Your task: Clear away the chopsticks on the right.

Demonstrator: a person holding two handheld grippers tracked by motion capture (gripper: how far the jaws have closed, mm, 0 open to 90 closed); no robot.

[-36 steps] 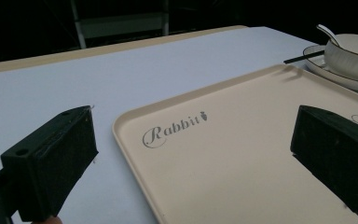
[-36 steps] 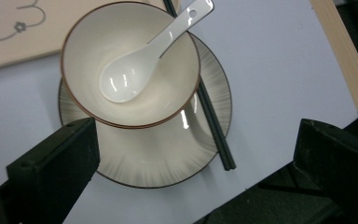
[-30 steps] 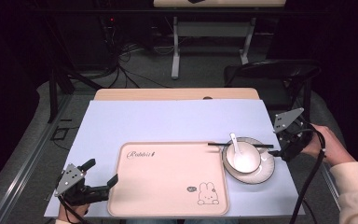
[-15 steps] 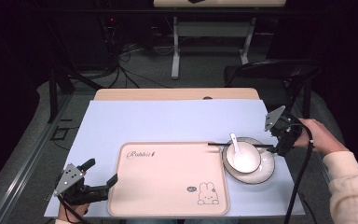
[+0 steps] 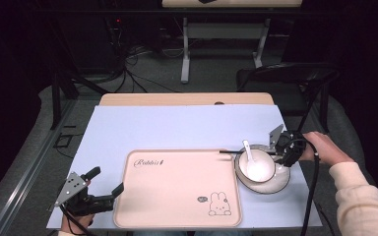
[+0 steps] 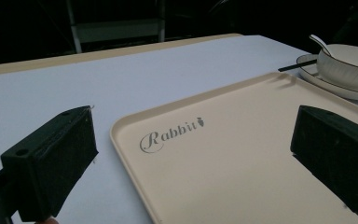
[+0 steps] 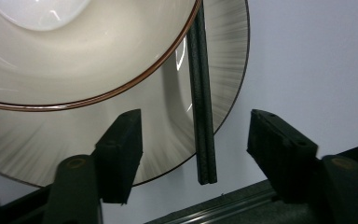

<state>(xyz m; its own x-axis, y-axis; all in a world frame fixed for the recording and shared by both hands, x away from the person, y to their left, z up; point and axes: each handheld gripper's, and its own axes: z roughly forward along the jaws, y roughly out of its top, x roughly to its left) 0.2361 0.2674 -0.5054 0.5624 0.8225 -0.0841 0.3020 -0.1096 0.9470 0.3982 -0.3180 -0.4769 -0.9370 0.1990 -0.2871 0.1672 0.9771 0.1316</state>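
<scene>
A white bowl point(image 5: 256, 166) sits on a white plate point(image 5: 275, 184) at the right of the table, with a white spoon point(image 5: 246, 147) leaning in it. A pair of black chopsticks point(image 5: 231, 152) lies across the plate's far rim. My right gripper point(image 5: 284, 150) hovers at the plate's right far edge. In the right gripper view it point(image 7: 198, 135) is open, its jaws standing on either side of the chopsticks' end point(image 7: 201, 116), beside the bowl point(image 7: 74, 56) and over the plate point(image 7: 168, 121). My left gripper point(image 5: 106, 189) stands open at the left front edge of the beige tray point(image 5: 177, 189).
The tray point(image 6: 242, 154) carries a "Rabbit" print and a bunny drawing, and nothing lies on it. A pale blue mat point(image 5: 177, 128) covers the table. A dark chair point(image 5: 285, 78) stands past the far right corner. The table's right edge is close behind the right gripper.
My right gripper has moved left from the table's right edge to the plate and now straddles the chopsticks' end. The left gripper has stayed put.
</scene>
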